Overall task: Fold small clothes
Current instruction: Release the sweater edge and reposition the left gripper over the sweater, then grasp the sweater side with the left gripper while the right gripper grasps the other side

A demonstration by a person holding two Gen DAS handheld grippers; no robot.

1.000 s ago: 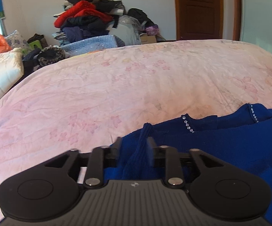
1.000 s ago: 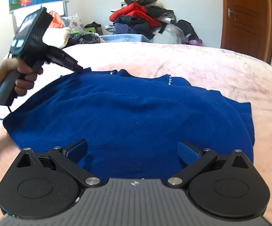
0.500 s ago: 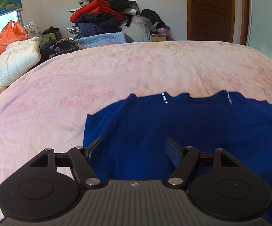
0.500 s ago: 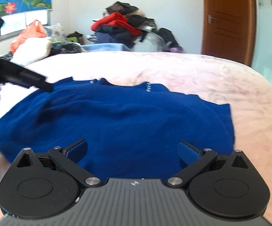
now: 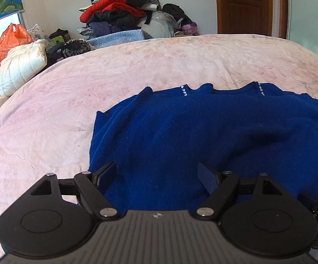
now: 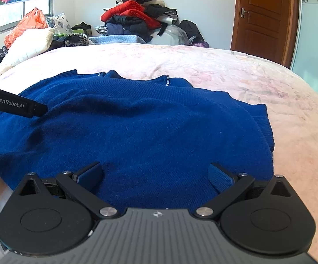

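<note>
A dark blue knit sweater (image 5: 203, 136) lies spread on the pink bed, its neckline with small rhinestone strips (image 5: 183, 90) on the far side. My left gripper (image 5: 159, 173) is open and empty above the sweater's near left part. My right gripper (image 6: 156, 173) is open and empty above the sweater (image 6: 137, 132) near its front hem. The left gripper's black body (image 6: 13, 105) enters the right wrist view from the left edge, over the sweater's left side.
The pink floral bedspread (image 5: 71, 92) extends far and left of the sweater. A heap of clothes (image 5: 119, 13) stands beyond the bed. A white quilted pillow (image 5: 20, 66) and an orange bag (image 5: 7, 44) lie at the left. A brown door (image 6: 262, 17) is at the right.
My left gripper has opened, let go of the sweater's far left shoulder, and drawn back toward the near edge. The sweater now lies flat. The right gripper stayed open.
</note>
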